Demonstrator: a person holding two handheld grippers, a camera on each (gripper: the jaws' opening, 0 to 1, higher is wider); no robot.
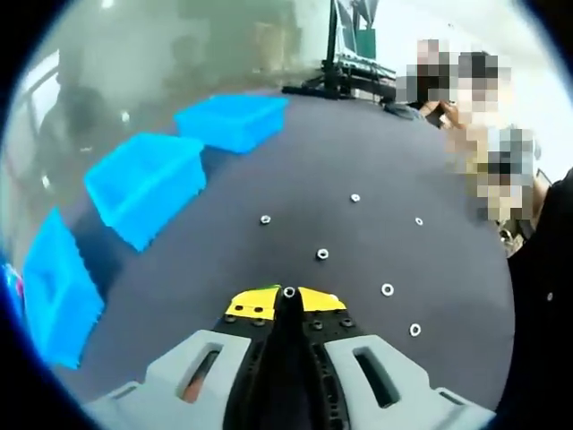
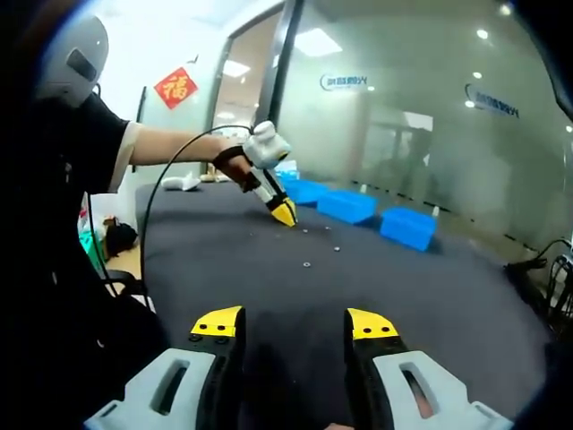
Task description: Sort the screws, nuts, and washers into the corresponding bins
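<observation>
Plainly, piece in hand: a small ring-shaped piece, a nut or washer [image 1: 289, 291], sits right at the yellow tips of the left gripper [image 1: 288, 303]; the jaws are clenched together with the piece at their very end, so it looks pinched or about to be.
Right gripper [image 2: 295, 324]: jaws spread wide apart, grasping nothing, hovering above the dark table [image 2: 430, 296].
Loose pieces: several more small metal pieces lie scattered on the table ahead of the left tips, one just beyond them [image 1: 322, 254], others further right [image 1: 387, 289] and [image 1: 414, 330].
Bins: three blue bins [image 1: 148, 179] stand in a row along the far left of the table, well apart from the scattered pieces.
Handling: likely light, hard, stiff and smooth; each lies flat and low, so it may slip or flick away under the tips.
Where to grip: across the outer edges, tips pressed to the table, closing squarely.
</observation>
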